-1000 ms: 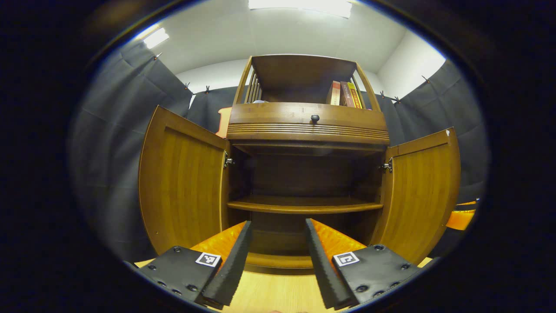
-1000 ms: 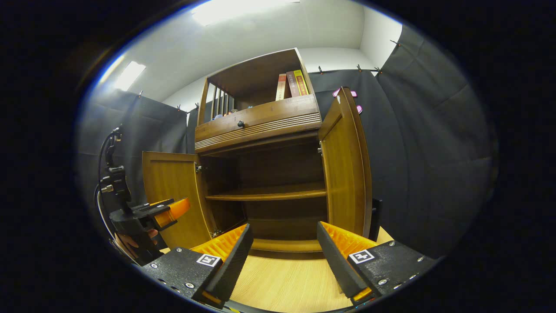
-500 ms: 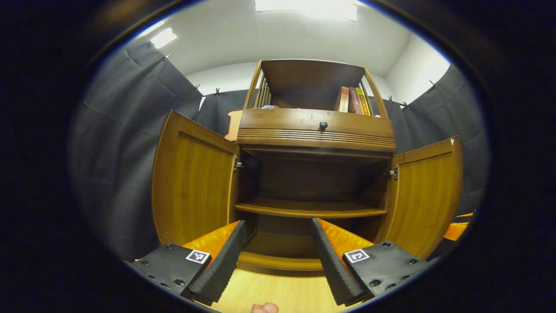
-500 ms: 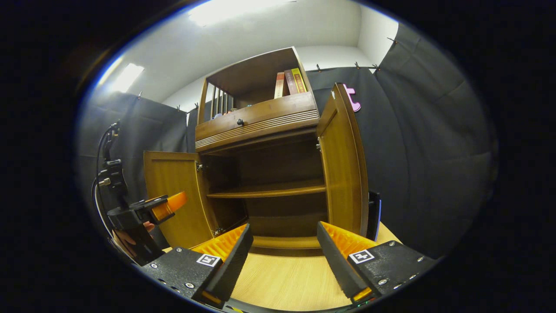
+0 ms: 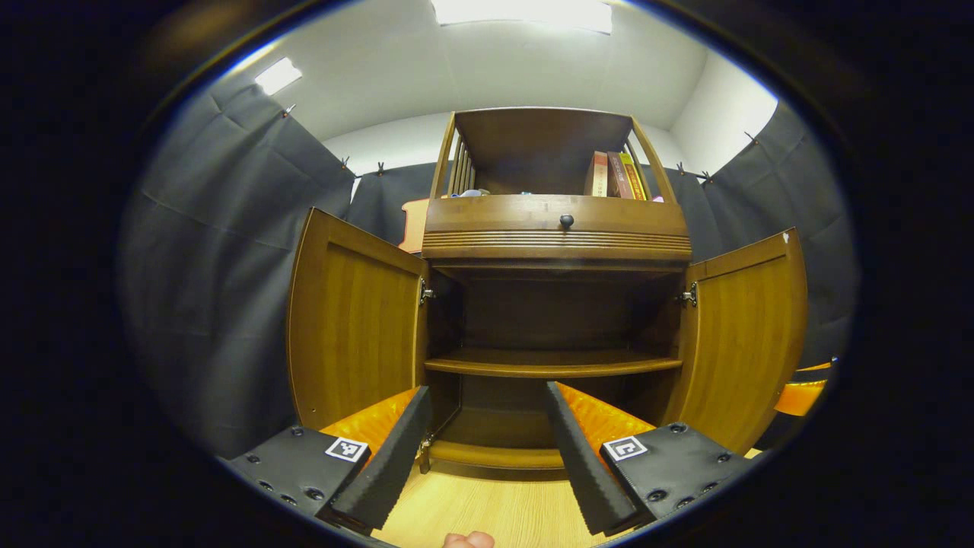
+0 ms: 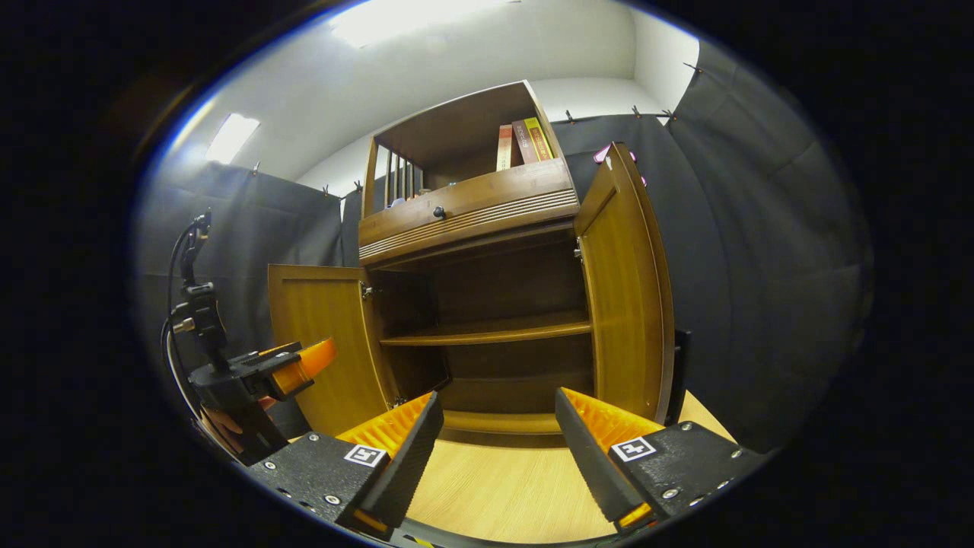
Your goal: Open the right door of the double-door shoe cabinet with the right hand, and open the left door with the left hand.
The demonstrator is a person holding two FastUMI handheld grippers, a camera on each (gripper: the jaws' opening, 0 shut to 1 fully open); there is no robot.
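Left door: brown wooden panel (image 5: 354, 327), swung wide; rigid, hinged, best taken by its free edge.
Right door: matching panel (image 6: 628, 289), likewise swung wide.
Left gripper (image 5: 487, 449): fingers spread, nothing held.
Right gripper (image 6: 498, 457): fingers spread, nothing held.

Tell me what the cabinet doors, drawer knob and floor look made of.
Left door and right door: glossy varnished wood or veneer, grain visible. Drawer knob: dark, rounded, maybe metal or plastic; too small to tell. Floor: pale wood-grain board, possibly laminate.
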